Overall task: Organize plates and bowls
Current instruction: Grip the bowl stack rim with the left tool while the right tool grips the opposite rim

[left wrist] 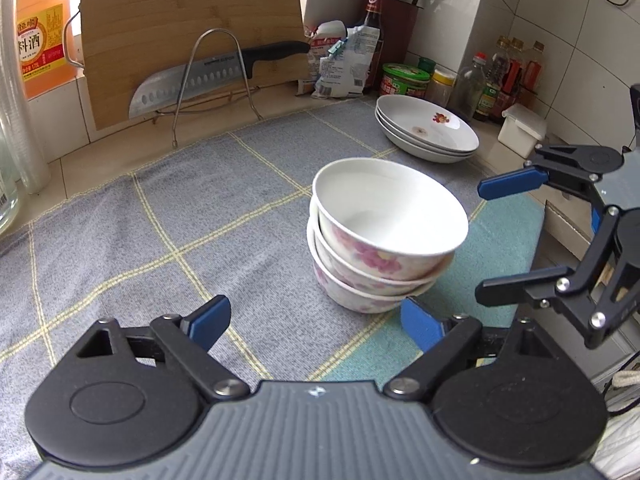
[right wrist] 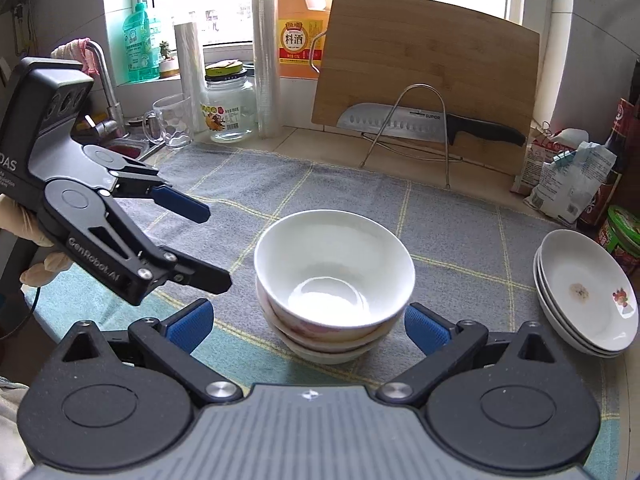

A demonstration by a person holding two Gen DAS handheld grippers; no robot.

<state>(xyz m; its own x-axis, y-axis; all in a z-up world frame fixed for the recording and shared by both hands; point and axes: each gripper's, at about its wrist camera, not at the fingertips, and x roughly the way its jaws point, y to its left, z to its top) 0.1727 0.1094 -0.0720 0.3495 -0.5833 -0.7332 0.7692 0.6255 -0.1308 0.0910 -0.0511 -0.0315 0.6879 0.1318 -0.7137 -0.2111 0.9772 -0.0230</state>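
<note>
While both the left gripper (left wrist: 316,318) and right gripper (right wrist: 308,322) stand open and empty, they should withdraw slowly, sparing the tilted bowl stack (right wrist: 332,284) mid-cloth (right wrist: 460,232).

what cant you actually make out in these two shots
- Lower two of the stacked bowls: insides hidden by the top bowl, both views.
- Lower plates in the plate stack: only rims show, covered by the top plate.
- Jar and bottle labels by the wall: too small to read, left wrist view.
- Sink beside the tap: hidden behind the left gripper, right wrist view.
- Cloth near edge: hidden by each gripper's body.
</note>
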